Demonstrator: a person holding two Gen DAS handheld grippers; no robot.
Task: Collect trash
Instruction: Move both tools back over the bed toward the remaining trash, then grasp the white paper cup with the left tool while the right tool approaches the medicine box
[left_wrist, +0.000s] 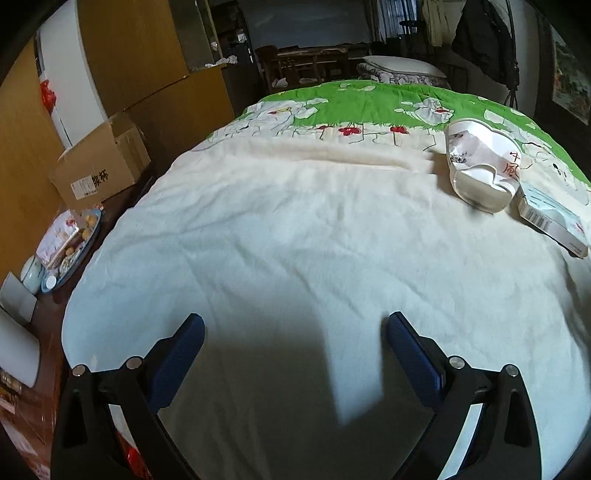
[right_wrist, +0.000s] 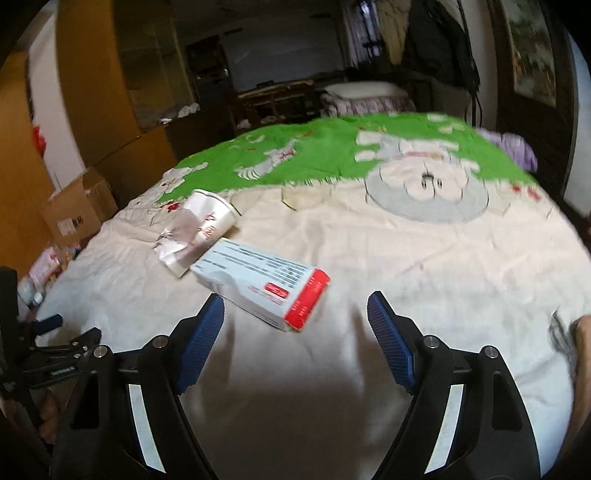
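Note:
A crushed white paper cup (left_wrist: 480, 166) lies on its side on the bed, far right in the left wrist view. A white carton with a red end (left_wrist: 550, 218) lies touching it. In the right wrist view the cup (right_wrist: 199, 230) is left of centre and the carton (right_wrist: 262, 282) lies just ahead of the gripper. My left gripper (left_wrist: 295, 328) is open and empty above bare cream bedding. My right gripper (right_wrist: 295, 306) is open and empty, the carton's red end lying between and just beyond its fingertips. The left gripper also shows in the right wrist view (right_wrist: 51, 325).
The bed (left_wrist: 280, 236) has a cream and green cartoon quilt. A clear plastic piece (right_wrist: 303, 197) lies farther up the quilt. A cardboard box (left_wrist: 99, 166) and a plate of snacks (left_wrist: 70, 247) sit on a bench left of the bed. Purple cloth (right_wrist: 513, 147) lies at the far right.

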